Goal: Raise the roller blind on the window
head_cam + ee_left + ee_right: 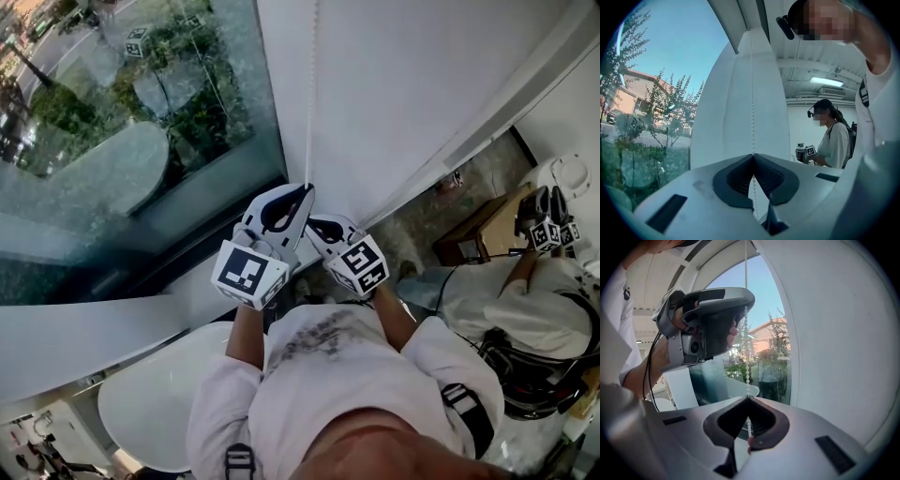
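Both tools are clenched on the bead chain [310, 94], the left tool [302, 194] higher than the right tool [317, 225], just left of the lowered roller blind [422, 84]. Risk: a slanted tug could let the beads slip through the pads, or jam the chain.

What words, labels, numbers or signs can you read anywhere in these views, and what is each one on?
No words, numbers or brands are readable in any view.
Left gripper, white marker cube: black square pattern, no letters.
Right gripper, white marker cube: the same.
Second person's marker cubes: patterns only.
Beige building outside: no sign legible.
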Available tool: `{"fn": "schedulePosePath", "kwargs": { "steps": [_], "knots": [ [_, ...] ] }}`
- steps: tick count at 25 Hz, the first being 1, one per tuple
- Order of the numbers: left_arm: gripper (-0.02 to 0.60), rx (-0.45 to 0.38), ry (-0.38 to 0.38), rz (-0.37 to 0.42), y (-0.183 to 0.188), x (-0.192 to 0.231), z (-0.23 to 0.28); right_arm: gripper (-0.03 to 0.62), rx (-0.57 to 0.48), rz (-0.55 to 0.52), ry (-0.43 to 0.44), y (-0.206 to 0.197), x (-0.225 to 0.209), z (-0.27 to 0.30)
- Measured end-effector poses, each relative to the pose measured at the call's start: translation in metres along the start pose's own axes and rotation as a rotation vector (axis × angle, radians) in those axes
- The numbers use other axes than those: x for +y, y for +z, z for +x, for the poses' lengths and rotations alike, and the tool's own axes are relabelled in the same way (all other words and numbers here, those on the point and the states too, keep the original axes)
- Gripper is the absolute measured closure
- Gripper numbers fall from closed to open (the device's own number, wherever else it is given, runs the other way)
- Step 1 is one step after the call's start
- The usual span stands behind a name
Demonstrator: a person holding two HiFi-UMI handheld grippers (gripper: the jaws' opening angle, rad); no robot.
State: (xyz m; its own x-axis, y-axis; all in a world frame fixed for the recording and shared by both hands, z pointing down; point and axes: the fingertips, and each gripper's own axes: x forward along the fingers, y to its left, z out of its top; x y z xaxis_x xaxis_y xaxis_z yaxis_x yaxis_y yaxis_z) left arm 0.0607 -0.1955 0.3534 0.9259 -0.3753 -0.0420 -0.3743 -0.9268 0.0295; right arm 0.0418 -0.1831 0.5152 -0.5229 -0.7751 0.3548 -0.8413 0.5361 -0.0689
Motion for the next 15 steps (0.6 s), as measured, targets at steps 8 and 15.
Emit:
{"fn": "schedulePosePath", "kwargs": {
  "steps": [8,15],
  "knots": [
    [0.572,0.033,0.014,-0.035,-0.037,0.012,0.006,0.533,0.061,0.024,0.008,-0.031,-0.012,0.021],
    [0.573,0.040,0.020,-0.053,-0.044,0.002,-0.002,0.533,0.094,0.033,0.004,-0.043,-0.005,0.015]
  ]
}}
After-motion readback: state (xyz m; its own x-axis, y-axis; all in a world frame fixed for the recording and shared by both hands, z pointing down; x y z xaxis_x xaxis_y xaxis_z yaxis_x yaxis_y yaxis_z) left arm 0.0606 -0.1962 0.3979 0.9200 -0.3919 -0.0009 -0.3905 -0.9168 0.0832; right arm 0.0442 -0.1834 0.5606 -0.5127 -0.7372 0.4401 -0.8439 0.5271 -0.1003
